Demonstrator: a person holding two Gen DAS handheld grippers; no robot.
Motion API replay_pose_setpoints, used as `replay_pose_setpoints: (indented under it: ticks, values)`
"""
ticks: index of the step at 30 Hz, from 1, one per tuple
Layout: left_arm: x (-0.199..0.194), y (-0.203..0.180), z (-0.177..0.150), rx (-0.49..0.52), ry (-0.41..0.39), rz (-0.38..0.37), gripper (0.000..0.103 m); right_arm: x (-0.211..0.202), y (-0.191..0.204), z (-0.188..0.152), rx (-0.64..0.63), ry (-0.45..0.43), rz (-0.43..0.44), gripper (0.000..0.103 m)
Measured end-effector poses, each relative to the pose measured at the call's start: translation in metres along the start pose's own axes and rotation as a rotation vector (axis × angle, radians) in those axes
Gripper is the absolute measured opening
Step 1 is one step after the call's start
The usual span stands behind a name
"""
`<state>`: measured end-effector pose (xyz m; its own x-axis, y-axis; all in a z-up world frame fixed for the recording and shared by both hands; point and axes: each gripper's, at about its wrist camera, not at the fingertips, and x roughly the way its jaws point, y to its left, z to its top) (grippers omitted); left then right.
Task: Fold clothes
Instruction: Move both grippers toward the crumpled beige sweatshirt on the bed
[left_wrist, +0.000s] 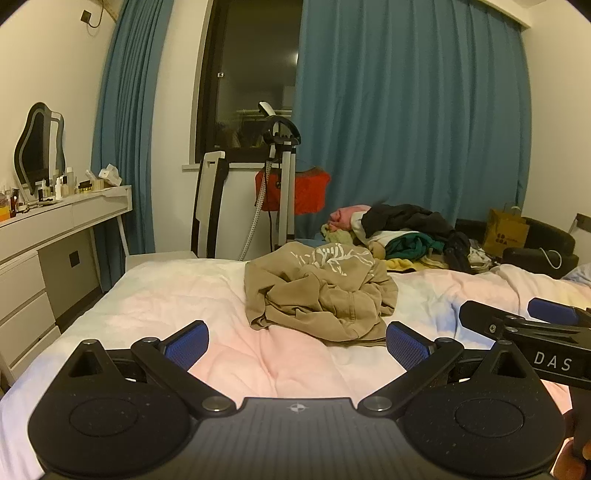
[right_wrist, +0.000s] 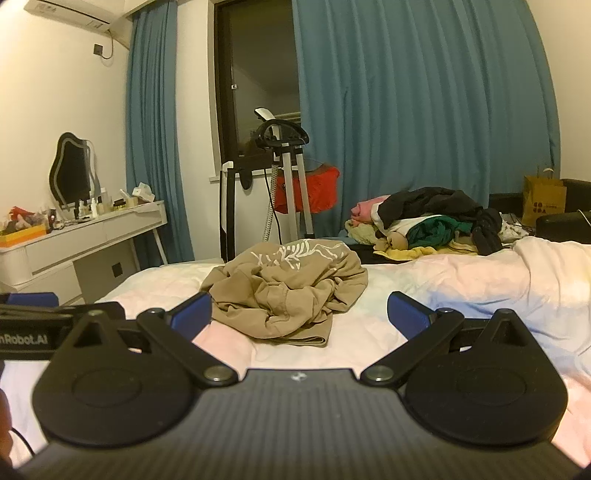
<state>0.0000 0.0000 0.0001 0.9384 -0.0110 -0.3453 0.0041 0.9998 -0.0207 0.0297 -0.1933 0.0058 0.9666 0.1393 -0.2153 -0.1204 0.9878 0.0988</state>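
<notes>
A crumpled tan sweatshirt (left_wrist: 317, 295) with a white skeleton print lies bunched on the pastel quilt (left_wrist: 177, 295), just ahead of both tongs. The left gripper (left_wrist: 295, 343) is spread wide and holds nothing; the right gripper (right_wrist: 299, 314) is equally wide and empty. A heap of clothes (right_wrist: 424, 221) sits beyond, well apart.

A home bedroom: a quilted bed (left_wrist: 177, 295), blue curtains (left_wrist: 406, 110) over a dark window (left_wrist: 255, 74), a dressing table (right_wrist: 92, 229) with mirror (right_wrist: 74, 173) and cosmetics, a garment steamer (right_wrist: 284, 155).
</notes>
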Motion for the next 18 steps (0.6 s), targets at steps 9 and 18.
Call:
replay_pose_setpoints:
  ticks: [9,18]
  values:
    - [0.001,0.003,0.000,-0.010,-0.005,0.009,0.103,0.003,-0.008,-0.003,0.073,-0.006,0.022,0.103]
    - [0.004,-0.001,-0.009,0.008,0.018,0.031,0.103,-0.003,-0.014,-0.011,0.080,-0.006,-0.002,0.103]
